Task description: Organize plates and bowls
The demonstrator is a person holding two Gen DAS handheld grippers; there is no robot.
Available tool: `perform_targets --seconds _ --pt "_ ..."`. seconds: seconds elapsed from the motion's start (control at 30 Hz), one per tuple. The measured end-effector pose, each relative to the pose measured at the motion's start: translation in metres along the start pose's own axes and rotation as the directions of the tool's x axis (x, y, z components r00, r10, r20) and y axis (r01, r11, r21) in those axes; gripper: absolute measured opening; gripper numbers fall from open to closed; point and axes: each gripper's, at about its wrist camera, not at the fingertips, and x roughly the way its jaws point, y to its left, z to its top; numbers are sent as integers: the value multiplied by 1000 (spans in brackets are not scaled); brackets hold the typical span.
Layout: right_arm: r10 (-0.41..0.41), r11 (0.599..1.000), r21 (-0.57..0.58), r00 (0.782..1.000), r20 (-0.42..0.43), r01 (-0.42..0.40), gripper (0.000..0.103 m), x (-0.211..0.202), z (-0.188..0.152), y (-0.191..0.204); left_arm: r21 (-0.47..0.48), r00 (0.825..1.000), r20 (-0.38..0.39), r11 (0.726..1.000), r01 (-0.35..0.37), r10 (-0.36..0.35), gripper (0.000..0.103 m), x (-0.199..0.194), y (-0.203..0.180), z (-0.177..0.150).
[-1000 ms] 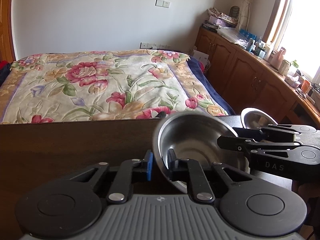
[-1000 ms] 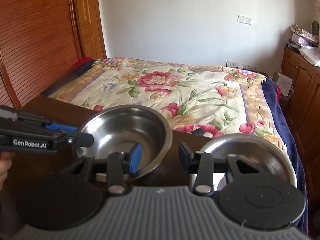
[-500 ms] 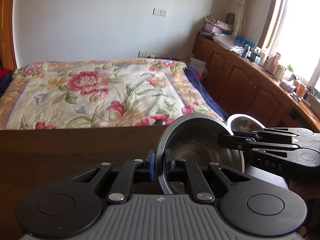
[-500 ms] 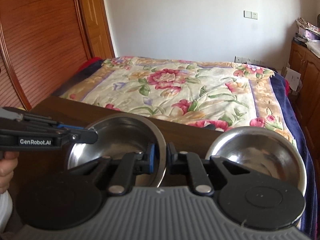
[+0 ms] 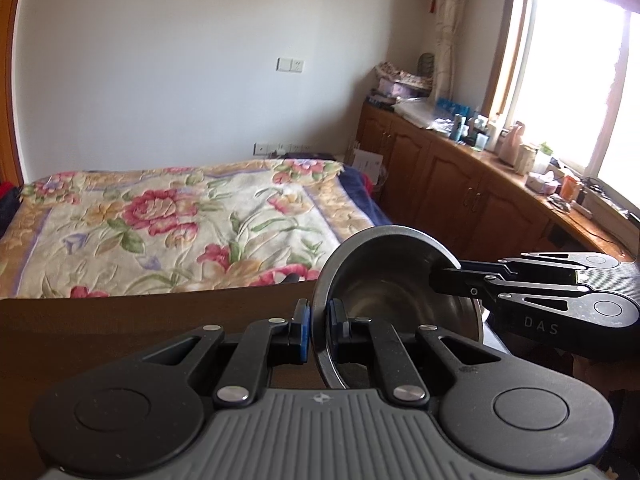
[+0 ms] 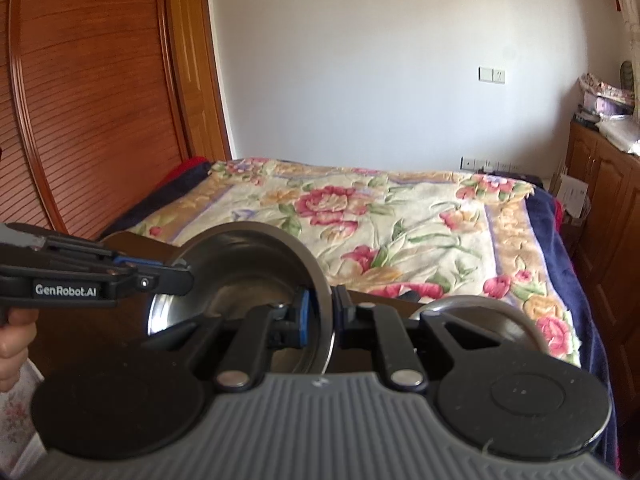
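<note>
Looking through the left wrist view: left gripper (image 5: pixel 318 330) is clamped on the near-left rim of a steel bowl (image 5: pixel 384 280), lower centre of frame — rim pinched between the blue pad and the black finger. Bowl sits tilted, its open side facing right. Right gripper (image 5: pixel 438 282) enters from the right edge, its tips at the bowl's right rim; jaws look closed there, though the contact itself is hard to make out from this side. Brown table (image 5: pixel 120 332) fills the lower left, floral bed (image 5: pixel 172 224) behind it in mid-frame, wooden cabinets (image 5: pixel 460 188) under the window on the right.

Right wrist view: right gripper (image 6: pixel 320 318) is closed on the bowl's (image 6: pixel 240 280) right rim, centre of frame, pads pressing either side of the thin edge. Left gripper (image 6: pixel 188 278) reaches in from the left edge and grips the opposite rim; part of a hand (image 6: pixel 14 340) shows at far left. Second steel bowl (image 6: pixel 484 320) rests on the table (image 6: pixel 132 242) at lower right, half hidden by the gripper body — apart from the held one.
</note>
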Motion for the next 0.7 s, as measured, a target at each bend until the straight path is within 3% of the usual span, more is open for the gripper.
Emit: perform_targets --seconds 0.7 --pt "-27 1000 7 997 78 27 14 -62 -20 10 69 998 38 996 53 -55 10 -58 -25 -35"
